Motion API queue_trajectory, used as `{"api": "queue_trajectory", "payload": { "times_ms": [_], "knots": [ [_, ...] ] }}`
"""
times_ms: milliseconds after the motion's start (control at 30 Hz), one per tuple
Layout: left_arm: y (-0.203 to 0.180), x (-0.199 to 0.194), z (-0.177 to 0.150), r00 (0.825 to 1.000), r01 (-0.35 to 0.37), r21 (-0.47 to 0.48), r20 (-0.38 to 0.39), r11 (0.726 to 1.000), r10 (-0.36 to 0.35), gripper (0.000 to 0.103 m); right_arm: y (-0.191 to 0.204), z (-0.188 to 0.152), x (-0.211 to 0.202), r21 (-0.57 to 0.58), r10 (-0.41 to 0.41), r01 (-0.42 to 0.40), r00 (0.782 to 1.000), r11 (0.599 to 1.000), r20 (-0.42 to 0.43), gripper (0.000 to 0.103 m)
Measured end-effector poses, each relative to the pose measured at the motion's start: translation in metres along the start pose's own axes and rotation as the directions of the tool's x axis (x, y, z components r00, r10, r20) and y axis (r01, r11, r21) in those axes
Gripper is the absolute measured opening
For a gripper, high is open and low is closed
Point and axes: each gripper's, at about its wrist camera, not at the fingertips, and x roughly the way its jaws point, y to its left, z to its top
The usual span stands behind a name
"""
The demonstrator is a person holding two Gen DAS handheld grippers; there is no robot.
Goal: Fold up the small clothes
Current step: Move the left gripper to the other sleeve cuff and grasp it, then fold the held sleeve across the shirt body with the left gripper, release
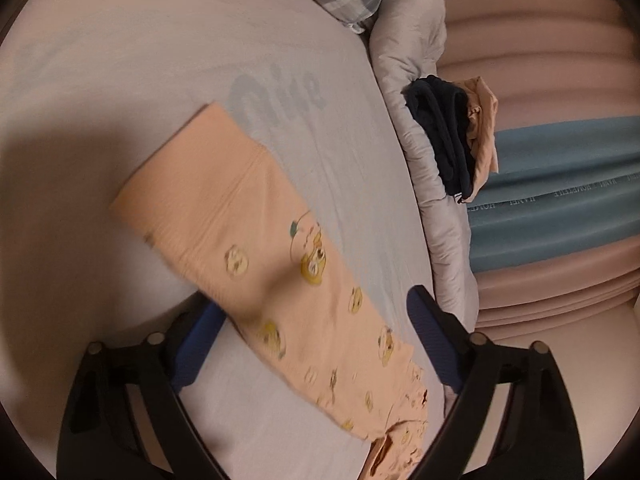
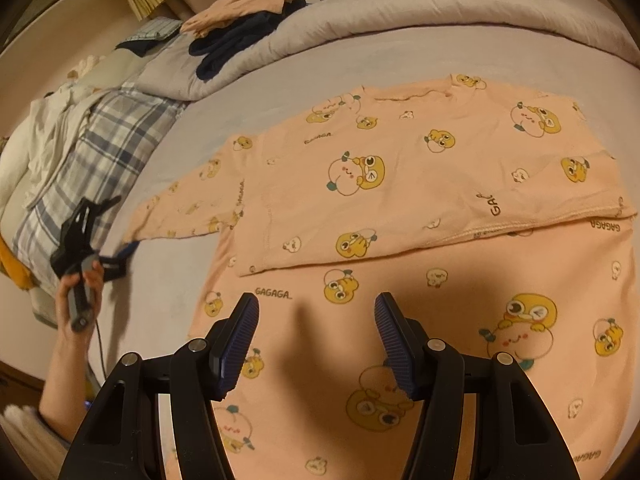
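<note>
peach cartoon-print shirt lies flat on the bed. left tongs gape over its sleeve; right tongs hover wide open, empty. a shallow pinch could drop the sleeve mid-fold.

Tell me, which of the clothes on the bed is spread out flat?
The peach cartoon-print shirt, lying spread out on the sheet under the right gripper. The dark navy garment and the plain peach garment sit bunched in a heap on the rolled grey duvet.

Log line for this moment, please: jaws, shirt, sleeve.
left gripper: jaws open, straddling sleeve | right gripper: jaws open above shirt | shirt: flat on bed, right side folded in
</note>
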Motion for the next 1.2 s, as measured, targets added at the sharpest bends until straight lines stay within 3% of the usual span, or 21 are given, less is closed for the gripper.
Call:
{"api": "queue_trajectory", "payload": {
  "times_ms": [67, 167, 233, 333, 433, 600, 867, 1067, 1133, 1200],
  "knots": [
    [0.002, 0.004, 0.005, 1.000, 0.000, -0.009, 0.010, 1.000, 0.000, 0.079, 0.001, 0.002, 0.003, 0.004, 0.010, -0.010, 1.000, 1.000, -0.010, 0.060],
    [0.007, 0.006, 0.011, 1.000, -0.016, -0.023, 0.018, 1.000, 0.017, 0.052, 0.009, 0.001, 0.006, -0.021, 0.013, -0.014, 1.000, 1.000, -0.013, 0.060],
    [0.016, 0.007, 0.013, 0.999, -0.033, -0.047, 0.021, 0.998, 0.034, 0.025, 0.013, 0.001, 0.008, -0.044, 0.007, -0.008, 1.000, 0.999, -0.018, 0.060],
    [0.029, 0.004, 0.012, 0.999, -0.024, -0.067, 0.034, 0.997, 0.026, 0.007, 0.017, 0.003, 0.011, -0.067, 0.001, -0.003, 1.000, 0.998, -0.022, 0.060],
    [0.033, 0.001, 0.010, 0.999, -0.011, -0.070, 0.046, 0.998, 0.014, 0.005, 0.020, 0.009, 0.014, -0.073, 0.004, -0.005, 1.000, 0.997, -0.018, 0.060],
    [0.010, -0.003, 0.007, 0.996, -0.069, 0.019, 0.061, 0.997, 0.068, 0.003, 0.033, 0.022, 0.022, -0.092, 0.027, -0.028, 1.000, 0.995, -0.007, 0.060],
    [-0.016, -0.015, 0.004, 0.998, 0.017, 0.110, 0.066, 0.994, -0.025, 0.003, 0.051, 0.049, 0.051, -0.082, 0.059, -0.058, 0.998, 0.995, 0.015, 0.060],
    [-0.039, -0.018, -0.002, 0.997, 0.030, 0.172, 0.061, 0.985, -0.041, 0.003, 0.058, 0.051, 0.097, -0.148, -0.005, -0.005, 0.998, 0.989, -0.063, 0.060],
    [-0.054, -0.019, -0.007, 0.997, 0.041, 0.207, 0.050, 0.978, -0.052, 0.003, 0.063, 0.052, 0.095, -0.183, 0.020, -0.032, 0.997, 0.983, -0.069, 0.071],
    [-0.074, -0.019, -0.015, 0.997, 0.046, 0.260, 0.042, 0.965, -0.058, 0.003, 0.064, 0.055, 0.092, -0.182, 0.023, -0.039, 0.996, 0.983, -0.090, 0.073]
  ]
}}
